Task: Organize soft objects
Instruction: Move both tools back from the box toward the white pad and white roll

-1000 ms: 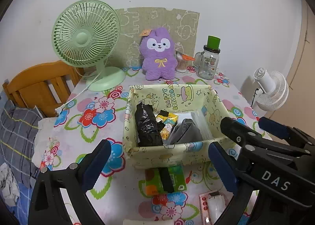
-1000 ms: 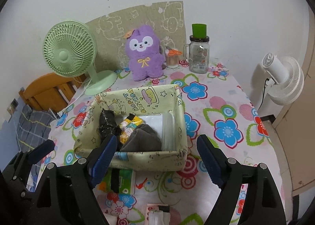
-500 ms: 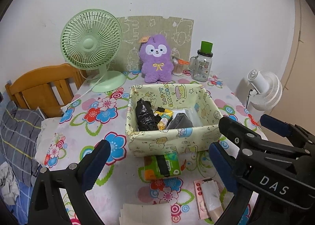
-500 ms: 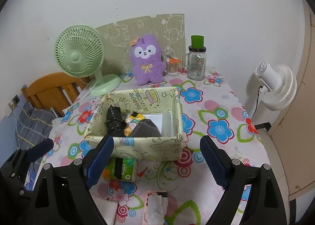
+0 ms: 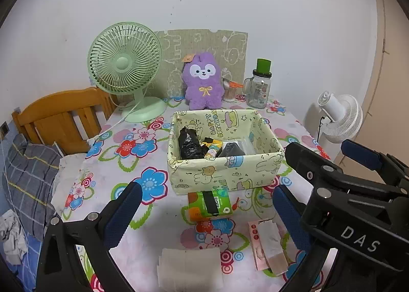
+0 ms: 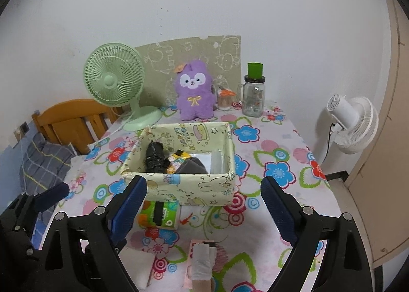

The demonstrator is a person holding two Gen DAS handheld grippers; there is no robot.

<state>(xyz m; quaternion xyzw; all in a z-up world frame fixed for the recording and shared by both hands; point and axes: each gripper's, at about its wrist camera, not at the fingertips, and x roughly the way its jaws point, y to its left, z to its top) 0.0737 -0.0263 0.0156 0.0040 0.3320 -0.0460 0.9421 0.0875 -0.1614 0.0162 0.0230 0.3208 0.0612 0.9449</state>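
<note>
1. the left gripper [image 5: 204, 211] hangs over the near edge of the surface [image 5: 122, 164], its blue-padded fingers [image 5: 122, 211] spread wide with nothing between them.
2. the right gripper [image 6: 204, 205] hangs just beside it, fingers [image 6: 277, 209] also wide apart and empty; its jaws have just been opening a little further.
3. a pale yellow-green fabric box [image 5: 225, 177] printed with cartoon figures stands in the middle of the flowered surface.
4. inside the box lie a crumpled black bag [image 5: 189, 143] at the left, a yellow patterned pack [image 5: 213, 146] in the middle, a dark grey folded cloth [image 5: 230, 150] beside it, and a clear plastic piece [image 6: 217, 161] at the right.
5. an orange-and-green tissue pack [image 5: 209, 205] lies just in front of the box, outside it.
6. nearer the camera lie a folded white cloth [image 5: 190, 269] and a pink packet [image 5: 265, 243], both outside the box.
7. a purple plush toy [image 5: 203, 85] sits upright at the far edge, between a green fan [image 5: 125, 62] and a glass jar [image 5: 259, 87] with a green cap.
</note>
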